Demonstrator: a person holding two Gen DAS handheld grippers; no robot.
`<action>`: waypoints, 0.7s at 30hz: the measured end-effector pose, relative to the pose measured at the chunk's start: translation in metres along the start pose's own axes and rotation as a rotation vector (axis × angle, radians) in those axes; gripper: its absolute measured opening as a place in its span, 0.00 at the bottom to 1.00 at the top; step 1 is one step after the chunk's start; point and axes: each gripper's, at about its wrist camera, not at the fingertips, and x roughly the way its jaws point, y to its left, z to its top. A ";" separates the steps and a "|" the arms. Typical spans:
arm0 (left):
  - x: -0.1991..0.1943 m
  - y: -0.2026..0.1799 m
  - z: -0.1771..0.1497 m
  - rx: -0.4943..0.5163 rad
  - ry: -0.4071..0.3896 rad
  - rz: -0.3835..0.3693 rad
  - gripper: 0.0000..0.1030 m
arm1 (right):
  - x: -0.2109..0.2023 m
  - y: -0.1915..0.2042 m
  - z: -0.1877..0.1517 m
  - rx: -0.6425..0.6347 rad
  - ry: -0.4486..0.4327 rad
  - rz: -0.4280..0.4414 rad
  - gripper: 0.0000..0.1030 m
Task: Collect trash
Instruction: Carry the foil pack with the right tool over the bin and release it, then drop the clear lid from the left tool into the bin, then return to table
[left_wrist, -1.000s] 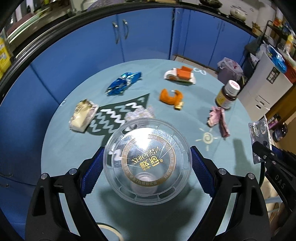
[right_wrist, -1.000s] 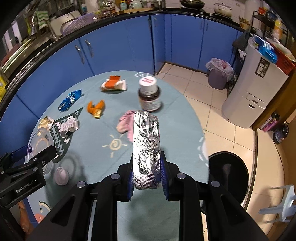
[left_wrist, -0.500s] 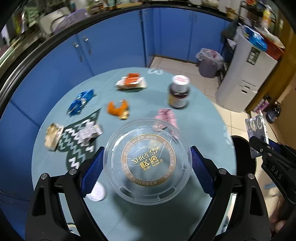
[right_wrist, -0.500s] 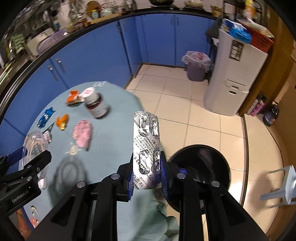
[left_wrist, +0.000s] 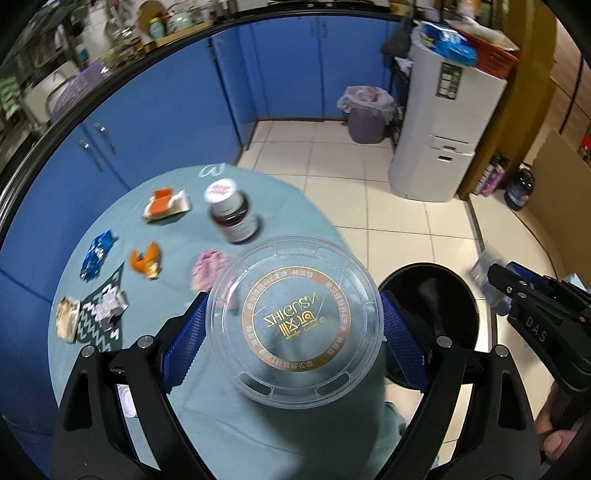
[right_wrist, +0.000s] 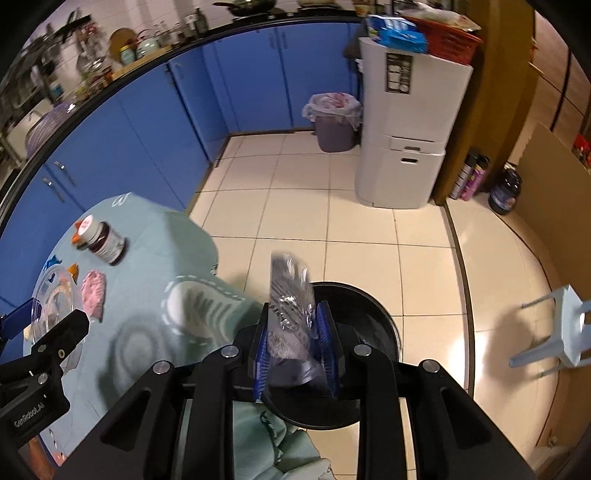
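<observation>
Left gripper (left_wrist: 293, 325) clamps a clear plastic lid (left_wrist: 295, 319) wide between its blue pads, held over the table's (left_wrist: 221, 424) right edge, next to the black trash bin (left_wrist: 430, 295) on the floor. Right gripper (right_wrist: 293, 343) pinches a silver blister pack (right_wrist: 290, 306), narrow grip, above the bin's rim. Brown pill bottle (left_wrist: 232, 210), orange wrapper (left_wrist: 146, 256), blue wrapper (left_wrist: 96, 254) and pink wrapper (left_wrist: 208, 267) lie on the table.

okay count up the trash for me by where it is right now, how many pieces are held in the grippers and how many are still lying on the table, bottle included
Held in a hand-held gripper: 2 (clear plastic lid, blister pack)
Lying on the table: 7 (brown bottle, orange-and-white wrapper, blue wrapper, orange peel, pink wrapper, silver foil, tan wrapper)
Total: 9
</observation>
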 end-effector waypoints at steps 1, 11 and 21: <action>-0.001 -0.006 0.002 0.010 -0.003 -0.002 0.85 | 0.000 -0.004 0.000 0.007 -0.001 0.000 0.23; -0.004 -0.045 0.009 0.075 -0.017 -0.023 0.85 | -0.006 -0.040 0.000 0.057 -0.008 -0.015 0.24; -0.011 -0.081 0.020 0.132 -0.034 -0.098 0.86 | -0.013 -0.075 0.001 0.121 -0.028 -0.052 0.24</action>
